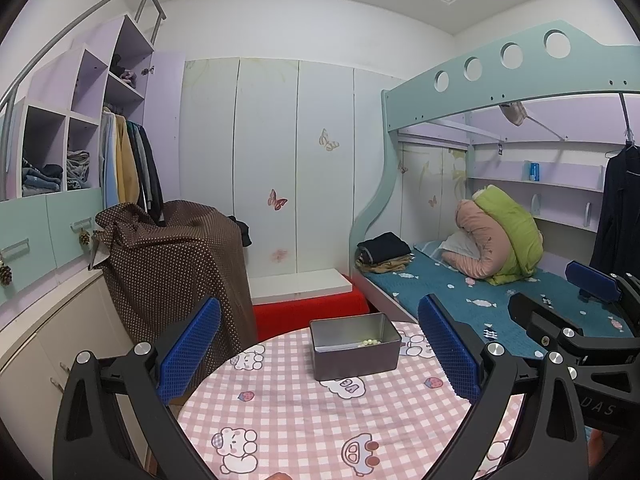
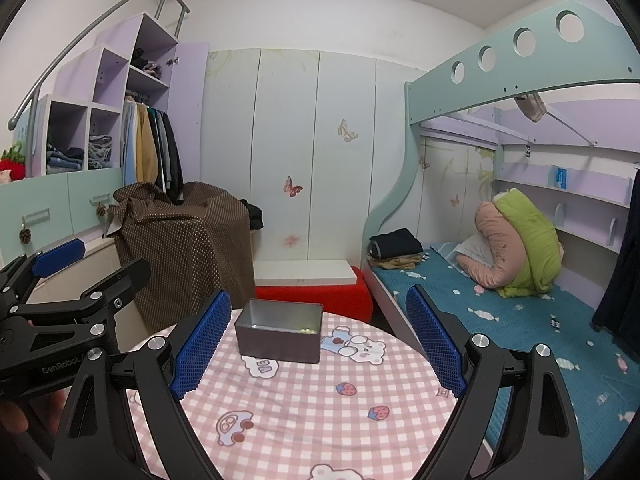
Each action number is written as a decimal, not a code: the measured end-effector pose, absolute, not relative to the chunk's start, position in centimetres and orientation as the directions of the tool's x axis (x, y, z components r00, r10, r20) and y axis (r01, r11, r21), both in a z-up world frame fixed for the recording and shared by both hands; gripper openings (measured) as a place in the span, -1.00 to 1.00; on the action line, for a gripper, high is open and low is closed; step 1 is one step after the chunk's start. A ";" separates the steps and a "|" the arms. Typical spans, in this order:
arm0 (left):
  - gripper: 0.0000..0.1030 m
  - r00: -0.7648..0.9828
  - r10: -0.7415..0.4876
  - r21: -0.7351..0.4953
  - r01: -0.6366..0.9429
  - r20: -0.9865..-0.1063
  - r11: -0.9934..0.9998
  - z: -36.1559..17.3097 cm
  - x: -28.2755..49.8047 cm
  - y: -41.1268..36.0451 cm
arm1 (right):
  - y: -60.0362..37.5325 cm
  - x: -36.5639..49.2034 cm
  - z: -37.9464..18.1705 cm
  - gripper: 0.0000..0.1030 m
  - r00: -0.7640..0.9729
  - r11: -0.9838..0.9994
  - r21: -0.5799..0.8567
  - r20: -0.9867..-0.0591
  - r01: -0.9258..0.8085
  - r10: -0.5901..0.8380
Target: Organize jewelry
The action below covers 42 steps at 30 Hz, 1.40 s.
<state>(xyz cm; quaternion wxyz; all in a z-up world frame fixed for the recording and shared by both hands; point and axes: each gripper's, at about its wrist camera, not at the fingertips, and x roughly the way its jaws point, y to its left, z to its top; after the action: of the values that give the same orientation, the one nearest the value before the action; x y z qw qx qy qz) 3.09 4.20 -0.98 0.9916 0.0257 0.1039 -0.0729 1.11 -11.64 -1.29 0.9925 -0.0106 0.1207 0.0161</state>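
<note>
A grey metal tin [image 1: 356,360] stands open on the far side of a round table with a pink checked cloth [image 1: 288,420]. Small pale beads [image 1: 370,343] lie in its far right corner. My left gripper [image 1: 320,316] is open and empty, held back from the tin, which shows between its blue pads. In the right wrist view the tin [image 2: 280,344] sits slightly left of centre with the beads [image 2: 306,331] inside. My right gripper [image 2: 319,300] is open and empty too, short of the tin. Each gripper shows in the other's view: right gripper [image 1: 560,296], left gripper [image 2: 92,268].
A bunk bed [image 2: 500,320] with a teal sheet and rolled bedding borders the table on the right. An object under brown dotted cloth [image 1: 172,264] stands at the left. Beyond the table is a red stool [image 1: 312,308] with a white board on it. A wardrobe wall is behind.
</note>
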 end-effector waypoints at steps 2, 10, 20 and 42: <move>0.86 0.968 -0.138 0.036 0.149 -0.211 0.988 -1.1 3.1 4.1 | -11.7 1.3 -1.3 0.68 0.970 0.999 -0.017 -0.242 -0.035 0.030; 0.86 0.967 -0.138 0.037 0.149 -0.212 0.988 -1.2 3.2 4.1 | -11.7 1.3 -1.3 0.68 0.969 0.999 -0.016 -0.244 -0.035 0.030; 0.86 0.971 -0.132 0.049 0.144 -0.197 0.988 -1.5 3.1 4.1 | -11.8 1.6 -1.7 0.68 0.968 0.999 -0.014 -0.249 -0.037 0.033; 0.84 0.970 -0.132 0.051 0.145 -0.204 0.988 -1.7 2.9 4.0 | -12.0 1.8 -1.8 0.68 0.967 0.999 -0.014 -0.253 -0.037 0.032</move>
<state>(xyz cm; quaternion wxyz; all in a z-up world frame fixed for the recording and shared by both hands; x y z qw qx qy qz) 2.90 3.99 -1.70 0.9919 0.0327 0.1005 -0.0698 1.76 -11.97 -1.76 0.9916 -0.0095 0.1276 0.0175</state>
